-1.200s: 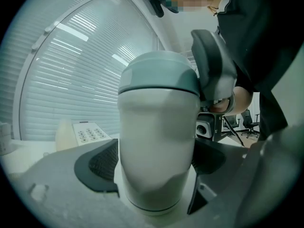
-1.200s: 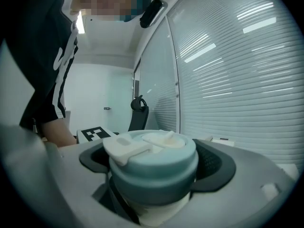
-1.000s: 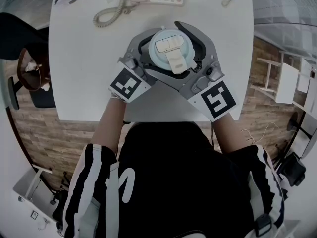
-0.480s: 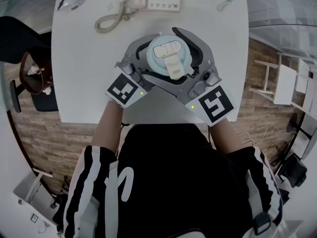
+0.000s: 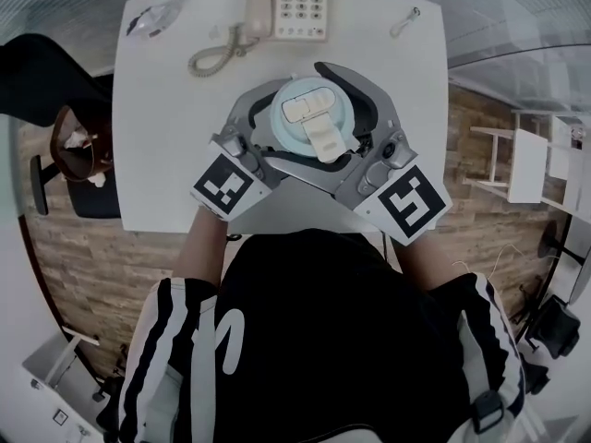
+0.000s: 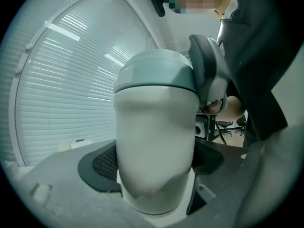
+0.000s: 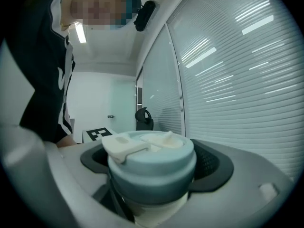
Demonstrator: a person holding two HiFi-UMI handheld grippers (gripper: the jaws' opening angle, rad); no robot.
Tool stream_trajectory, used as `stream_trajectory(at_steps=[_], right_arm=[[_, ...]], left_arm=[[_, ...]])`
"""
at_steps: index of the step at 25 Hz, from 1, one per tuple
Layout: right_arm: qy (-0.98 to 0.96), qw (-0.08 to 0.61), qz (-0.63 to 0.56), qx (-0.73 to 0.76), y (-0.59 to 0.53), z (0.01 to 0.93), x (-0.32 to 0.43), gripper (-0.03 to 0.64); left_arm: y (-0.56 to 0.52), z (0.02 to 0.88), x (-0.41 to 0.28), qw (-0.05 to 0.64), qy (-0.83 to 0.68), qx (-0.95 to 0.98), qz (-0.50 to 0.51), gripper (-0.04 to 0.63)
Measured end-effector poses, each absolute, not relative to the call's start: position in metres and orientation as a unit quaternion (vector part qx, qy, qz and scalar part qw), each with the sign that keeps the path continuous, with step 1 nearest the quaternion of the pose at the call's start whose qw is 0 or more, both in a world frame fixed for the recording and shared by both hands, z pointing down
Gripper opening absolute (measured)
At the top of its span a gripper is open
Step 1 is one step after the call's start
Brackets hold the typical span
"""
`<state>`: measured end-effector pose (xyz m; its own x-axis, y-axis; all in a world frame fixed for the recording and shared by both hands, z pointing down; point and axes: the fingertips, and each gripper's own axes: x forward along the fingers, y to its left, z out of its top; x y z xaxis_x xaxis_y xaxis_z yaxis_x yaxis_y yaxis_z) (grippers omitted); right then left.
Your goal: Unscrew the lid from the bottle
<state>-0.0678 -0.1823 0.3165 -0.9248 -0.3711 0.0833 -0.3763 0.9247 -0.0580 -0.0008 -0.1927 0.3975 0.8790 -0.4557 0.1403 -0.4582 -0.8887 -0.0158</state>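
– So, where's the bottle [image 6: 152,141]?

– About the middle of the bench [image 5: 166,155], upright. The left claw [image 6: 154,170] comes in from 7 o'clock and is clamped on its pale body. The right claw [image 7: 153,177] comes in from 4 o'clock, crosses over the left one and is closed round the blue lid [image 7: 152,163]. I can't tell whether the base rests on the bench; the claws hide it.

– What has changed in the last second?

– Very little between bottle and claws. The whole head view has slid: the phone [image 5: 288,3] at 12 o'clock shows more of itself, and both marker cubes sit lower in the picture. That looks like the head moving, not the hands. The cream tab [image 5: 325,138] on the lid pointed near 5 o'clock then and does so now. If it has turned, it is by too little for me to be sure.

– And for the task?

– I'd judge the lid is seated: in the left claw's view the seam under it looks closed, with no gap. So both grips are set and the twist is at its very start. The body hold matters most, or the bottle will spin with the lid.

– Anything inside?

– Can't say. The wall isn't see-through and the lid covers the mouth.

– Around it?

– The phone's coiled cord [image 5: 217,55] lies at 11 o'clock, a clear wrapper [image 5: 152,18] at 10 o'clock by the corner, and a small metal thing [image 5: 404,18] at 1 o'clock. All are well apart from the bottle.
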Motion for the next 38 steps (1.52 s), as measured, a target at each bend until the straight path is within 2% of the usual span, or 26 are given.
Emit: stream_trajectory(at_steps=[5, 21, 25, 30, 34, 38], right_arm=[[-0.994, 0.029, 0.032, 0.097, -0.158, 0.292, -0.069, 0.472], [-0.95, 0.016, 0.049, -0.308, -0.09, 0.224, -0.046, 0.474], [-0.973, -0.038, 0.033, -0.227, -0.106, 0.201, -0.044, 0.477], [-0.996, -0.074, 0.01, -0.045, -0.131, 0.189, -0.041, 0.479], [-0.993, -0.059, -0.019, 0.101, -0.145, 0.194, -0.045, 0.479], [-0.982, -0.039, -0.032, 0.179, -0.155, 0.203, -0.052, 0.479]], left_arm=[[-0.172, 0.374, 0.003, 0.005, -0.177, 0.982, 0.066, 0.43], [-0.115, 0.305, 0.023, 0.055, -0.003, 0.998, 0.016, 0.43], [-0.122, 0.291, 0.019, 0.069, -0.05, 0.996, -0.023, 0.43], [-0.153, 0.286, -0.003, 0.033, -0.17, 0.984, -0.025, 0.43], [-0.173, 0.292, -0.016, 0.031, -0.248, 0.968, 0.002, 0.43], [-0.182, 0.297, -0.018, 0.02, -0.3, 0.954, 0.018, 0.43]])
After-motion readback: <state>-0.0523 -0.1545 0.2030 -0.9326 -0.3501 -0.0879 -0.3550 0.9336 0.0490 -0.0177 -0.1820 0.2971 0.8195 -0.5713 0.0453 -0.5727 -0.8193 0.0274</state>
